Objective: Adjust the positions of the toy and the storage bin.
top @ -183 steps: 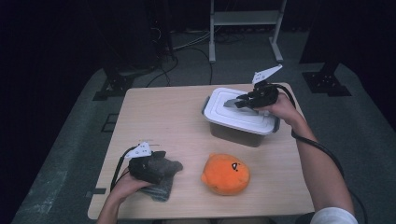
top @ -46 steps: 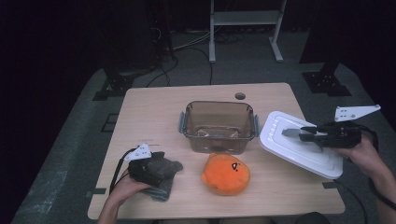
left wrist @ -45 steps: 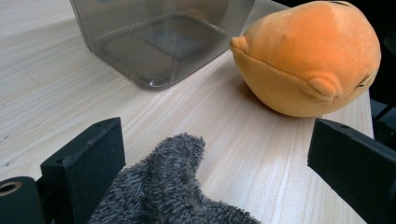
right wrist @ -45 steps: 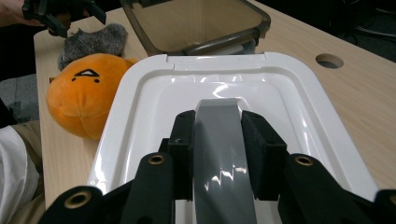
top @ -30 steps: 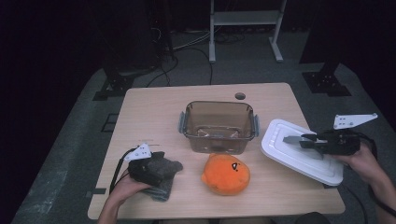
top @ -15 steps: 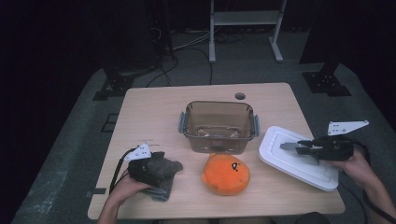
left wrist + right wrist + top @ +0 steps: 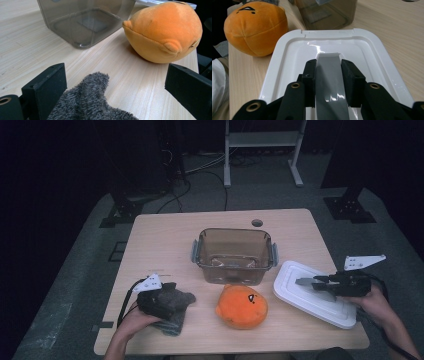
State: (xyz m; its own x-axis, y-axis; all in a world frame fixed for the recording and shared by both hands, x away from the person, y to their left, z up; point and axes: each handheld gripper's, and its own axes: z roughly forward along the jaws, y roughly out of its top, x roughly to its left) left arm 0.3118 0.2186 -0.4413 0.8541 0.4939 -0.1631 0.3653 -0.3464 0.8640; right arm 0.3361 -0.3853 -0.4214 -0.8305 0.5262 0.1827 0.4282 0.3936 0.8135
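The right tongs (image 7: 328, 82), clamped on the white lid's (image 7: 315, 292) grey handle (image 7: 332, 82), have lowered it onto the surface (image 7: 165, 235) right of the open container (image 7: 233, 255); the left tongs (image 7: 115, 92) gape over grey plush (image 7: 92, 105).

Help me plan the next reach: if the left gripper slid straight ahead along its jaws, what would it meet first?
Probably the round orange plush toy. The left gripper sits open around a grey fuzzy cloth, and beyond it lies bare wooden table, then the toy. The clear plastic container stands off to one side; depth is uncertain.
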